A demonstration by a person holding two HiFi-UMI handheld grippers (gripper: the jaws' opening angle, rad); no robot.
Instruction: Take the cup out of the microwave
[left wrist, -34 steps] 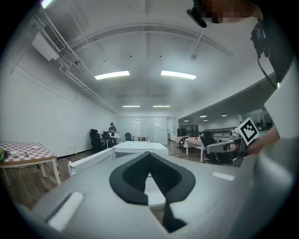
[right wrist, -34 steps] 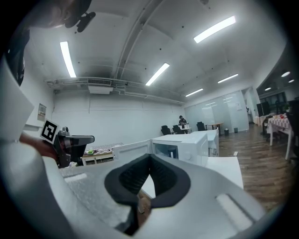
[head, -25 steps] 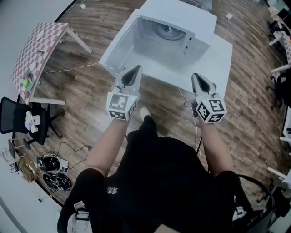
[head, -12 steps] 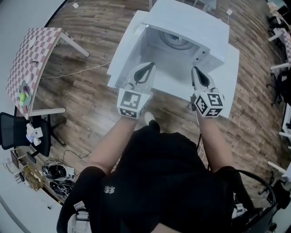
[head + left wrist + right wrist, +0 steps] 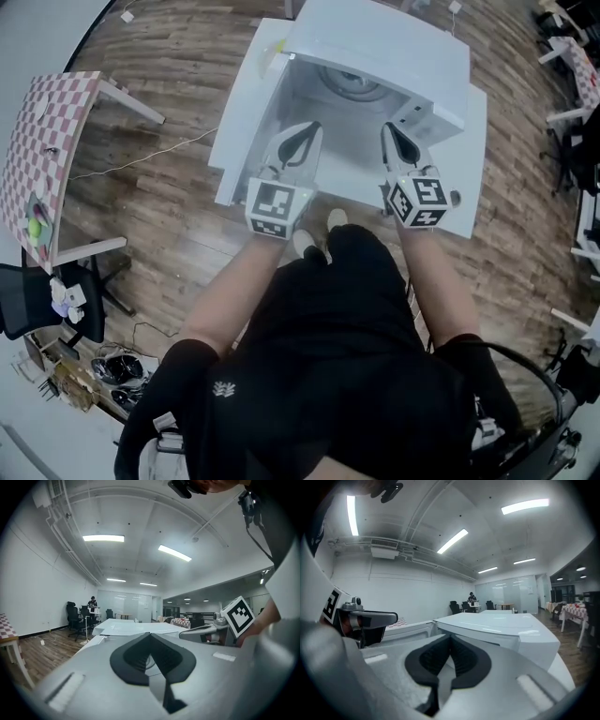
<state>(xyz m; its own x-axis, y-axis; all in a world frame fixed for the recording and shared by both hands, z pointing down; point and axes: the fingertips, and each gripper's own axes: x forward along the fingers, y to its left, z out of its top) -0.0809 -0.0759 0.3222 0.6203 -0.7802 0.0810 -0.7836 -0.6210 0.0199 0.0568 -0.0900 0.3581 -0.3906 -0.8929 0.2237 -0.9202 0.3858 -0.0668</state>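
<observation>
The white microwave stands on a white table, its door swung open to the left. Deep in the cavity shows a round grey shape; I cannot tell whether it is the cup or the turntable. My left gripper is shut and empty at the left of the opening. My right gripper is shut and empty at the right, by the control panel. In the left gripper view the left gripper points level over the microwave's top. The right gripper looks past the microwave's body.
A chequered table stands at the left on the wooden floor, with an office chair and a heap of cables below it. More desks and chairs line the right edge. A person stands far off.
Both grippers have moved forward from the table's near edge up to the microwave's open front, still shut. The microwave now sits closer and more central in the head view.
</observation>
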